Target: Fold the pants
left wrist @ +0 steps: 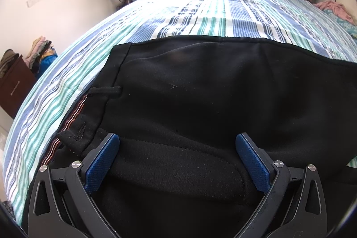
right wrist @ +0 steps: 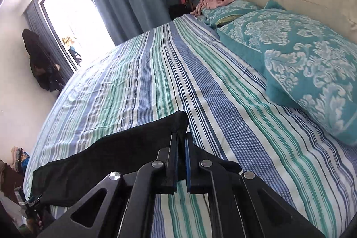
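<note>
Pants of black, soft woven cloth (left wrist: 200, 93) lie spread on the bed with the blue, green and white striped sheet (left wrist: 200, 12), the waistband end with its belt loop toward the bed's left edge as my left wrist camera sees it. My left gripper (left wrist: 177, 160) hangs just over the waist area with its blue-padded jaws wide apart, a fold of the cloth lying between them but not pinched. My right gripper (right wrist: 181, 148) has its jaws together, clamped on a raised edge of the same black cloth, which drapes away to the left in the right wrist view; from here I cannot tell whether that edge is a hem or a side seam.

I judge the step in hand to be carrying this gripped end across to make a fold. To do it well, I would keep the right grip firm and lift only enough for the cloth to clear the sheet, so it does not drag and bunch. I would close the left jaws on the waistband before pulling, so both ends travel together and the edges line up. The two teal damask-patterned pillows (right wrist: 308, 68) sit toward the head of the bed, well apart from the work.
</note>
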